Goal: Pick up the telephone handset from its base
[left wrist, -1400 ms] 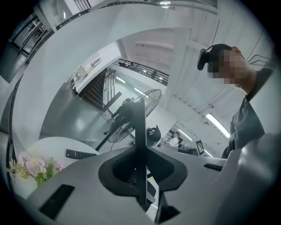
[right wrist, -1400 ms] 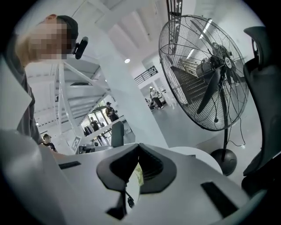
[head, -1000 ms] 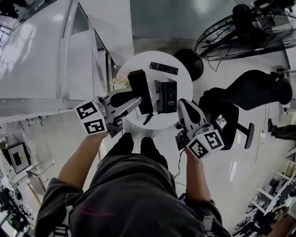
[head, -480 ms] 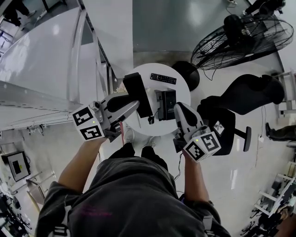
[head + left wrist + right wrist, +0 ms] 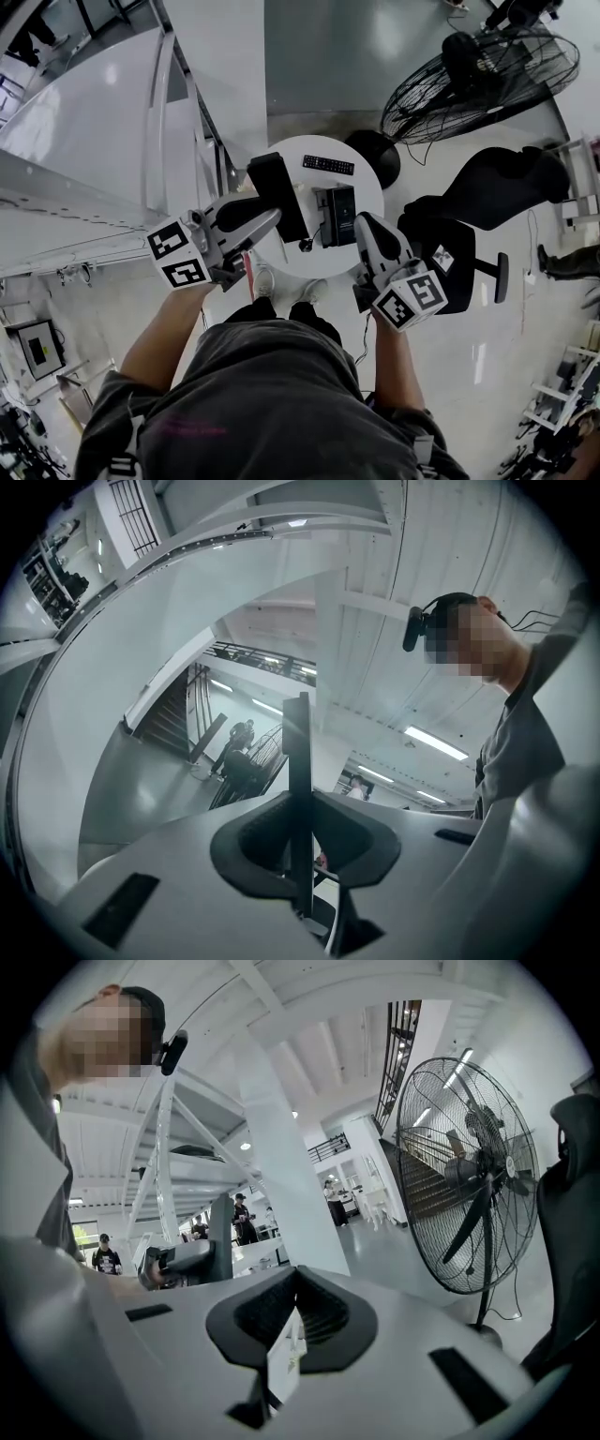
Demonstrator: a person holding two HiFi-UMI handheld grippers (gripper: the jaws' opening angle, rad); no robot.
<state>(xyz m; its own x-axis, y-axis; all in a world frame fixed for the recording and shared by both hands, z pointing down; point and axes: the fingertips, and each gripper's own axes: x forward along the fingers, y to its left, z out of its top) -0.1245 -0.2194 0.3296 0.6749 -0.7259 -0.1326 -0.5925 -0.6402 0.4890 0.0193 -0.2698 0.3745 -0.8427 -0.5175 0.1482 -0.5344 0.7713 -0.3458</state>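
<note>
The black telephone handset (image 5: 277,192) hangs in the air above the round white table (image 5: 367,187), with my left gripper (image 5: 270,217) shut on its lower half. In the left gripper view the handset (image 5: 298,752) shows edge-on as a thin dark bar pinched between the pads. A short cord end (image 5: 302,246) dangles below it. The black base (image 5: 336,214) stands on the table to the right of the handset. My right gripper (image 5: 366,227) hovers beside the base, touching nothing. Its jaws (image 5: 295,1312) look shut, with a small white slip (image 5: 284,1354) in the seam.
A black remote (image 5: 328,165) lies at the table's far side. A large floor fan (image 5: 478,80) and a black office chair (image 5: 469,216) stand to the right. A white stair structure (image 5: 112,141) fills the left. Several people stand in the far hall.
Both grippers have risen, and the handset has come up and away from the base in the left gripper. The table looks smaller and farther below.
</note>
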